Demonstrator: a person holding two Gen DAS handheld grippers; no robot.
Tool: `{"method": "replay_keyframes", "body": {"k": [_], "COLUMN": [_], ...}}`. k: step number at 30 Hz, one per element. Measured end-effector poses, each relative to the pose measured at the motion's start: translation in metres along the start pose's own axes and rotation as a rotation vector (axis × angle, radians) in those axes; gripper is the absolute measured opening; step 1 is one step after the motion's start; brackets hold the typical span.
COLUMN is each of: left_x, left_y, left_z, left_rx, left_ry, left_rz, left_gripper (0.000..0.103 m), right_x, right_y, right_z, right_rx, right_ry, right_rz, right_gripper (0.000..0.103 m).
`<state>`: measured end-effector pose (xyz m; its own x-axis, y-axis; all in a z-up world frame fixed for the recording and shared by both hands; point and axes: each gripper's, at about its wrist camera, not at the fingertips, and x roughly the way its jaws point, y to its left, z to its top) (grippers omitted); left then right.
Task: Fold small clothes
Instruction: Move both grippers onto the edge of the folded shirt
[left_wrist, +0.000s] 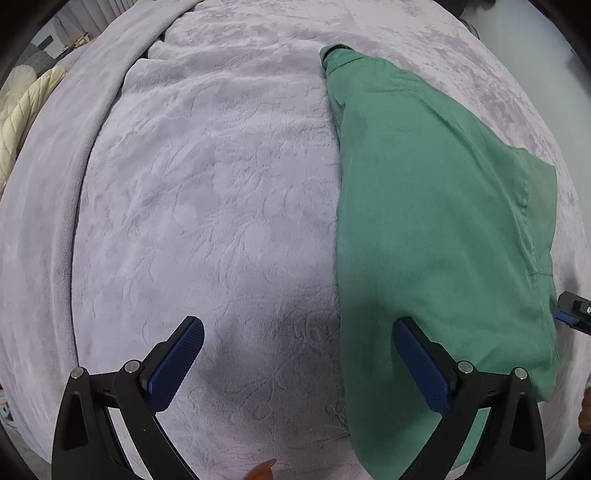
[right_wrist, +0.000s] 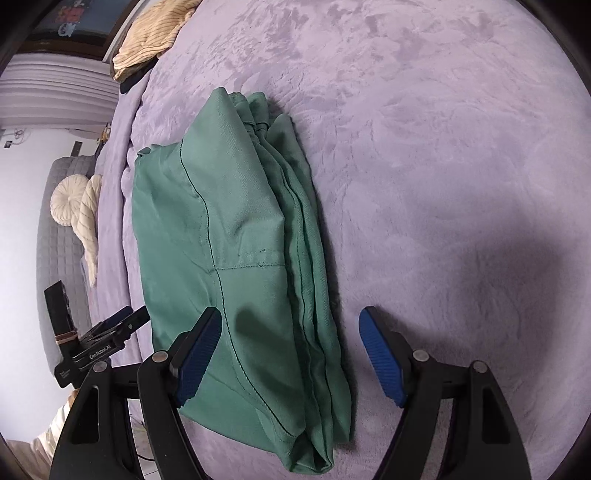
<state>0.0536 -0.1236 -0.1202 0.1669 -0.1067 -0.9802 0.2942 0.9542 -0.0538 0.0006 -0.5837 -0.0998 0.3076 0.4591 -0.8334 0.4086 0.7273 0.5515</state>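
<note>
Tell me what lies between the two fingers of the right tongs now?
In the right wrist view, the near edge of the folded green garment lies between the open fingers, with bare lilac blanket beside it.

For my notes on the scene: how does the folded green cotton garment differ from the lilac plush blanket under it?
The folded green cotton garment is smooth, layered and small; the lilac plush blanket is fuzzy, embossed with patterns and spread wide. The garment lies on top; the blanket carries it. Both are soft fabric.

Lilac plush bedspread (right_wrist: 443, 147), grey headboard (right_wrist: 55, 240)
</note>
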Motion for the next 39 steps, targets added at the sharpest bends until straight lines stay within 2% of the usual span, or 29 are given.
{"method": "replay_keyframes", "body": {"k": [3, 6, 9, 13, 16, 20, 24, 26, 27, 28, 29, 31, 34, 39], "left_x": [0.010, 0.027, 0.035, 0.044, 0.057, 0.064, 0.059, 0.051, 0.046, 0.041, 0.034, 0.022, 0.000, -0.035], "left_y": [0.009, 0.018, 0.013, -0.020, -0.044, -0.049, -0.054, -0.055, -0.056, -0.055, -0.053, -0.049, -0.042, -0.018], "left_z": [0.009, 0.017, 0.024, 0.032, 0.034, 0.034, 0.033, 0.030, 0.029, 0.028, 0.027, 0.026, 0.022, 0.007], "left_rx": [-0.025, -0.055, -0.070, -0.003, 0.044, 0.018, 0.021, 0.022, 0.022, 0.023, 0.023, 0.024, 0.015, 0.020], "left_ry": [0.022, 0.082, 0.100, 0.120, 0.138, 0.144, 0.138, 0.118, 0.107, 0.099, 0.089, 0.076, 0.058, 0.020], "left_rz": [-0.092, -0.265, -0.372, -0.415, -0.378, -0.361, -0.337, -0.327, -0.323, -0.325, -0.330, -0.347, -0.377, -0.415], "left_gripper": [0.103, 0.103, 0.103, 0.103, 0.103, 0.103, 0.102, 0.088, 0.083, 0.073, 0.064, 0.056, 0.054, 0.054], "right_x": [0.013, 0.026, 0.042, 0.055, 0.061, 0.073, 0.079, 0.080, 0.081, 0.080, 0.076, 0.068, 0.057, 0.037], "right_y": [-0.002, -0.003, 0.002, 0.016, 0.027, 0.019, 0.020, 0.025, 0.026, 0.027, 0.031, 0.041, 0.059, 0.095], "right_z": [0.010, 0.020, 0.029, 0.036, 0.038, 0.041, 0.042, 0.041, 0.040, 0.038, 0.035, 0.031, 0.022, 0.000], "right_rx": [-0.015, -0.024, -0.045, -0.090, -0.117, -0.113, -0.070, -0.051, -0.040, -0.024, -0.021, -0.029, -0.017, -0.047], "right_ry": [0.039, 0.069, 0.109, 0.144, 0.152, 0.175, 0.156, 0.163, 0.174, 0.181, 0.177, 0.164, 0.142, 0.102], "right_rz": [0.050, 0.098, 0.137, 0.171, 0.208, 0.219, 0.232, 0.232, 0.248, 0.279, 0.310, 0.339, 0.388, 0.410], "right_gripper": [0.080, 0.082, 0.082, 0.087, 0.088, 0.088, 0.087, 0.067, 0.039, 0.030, 0.029, 0.028, 0.028, 0.028]}}
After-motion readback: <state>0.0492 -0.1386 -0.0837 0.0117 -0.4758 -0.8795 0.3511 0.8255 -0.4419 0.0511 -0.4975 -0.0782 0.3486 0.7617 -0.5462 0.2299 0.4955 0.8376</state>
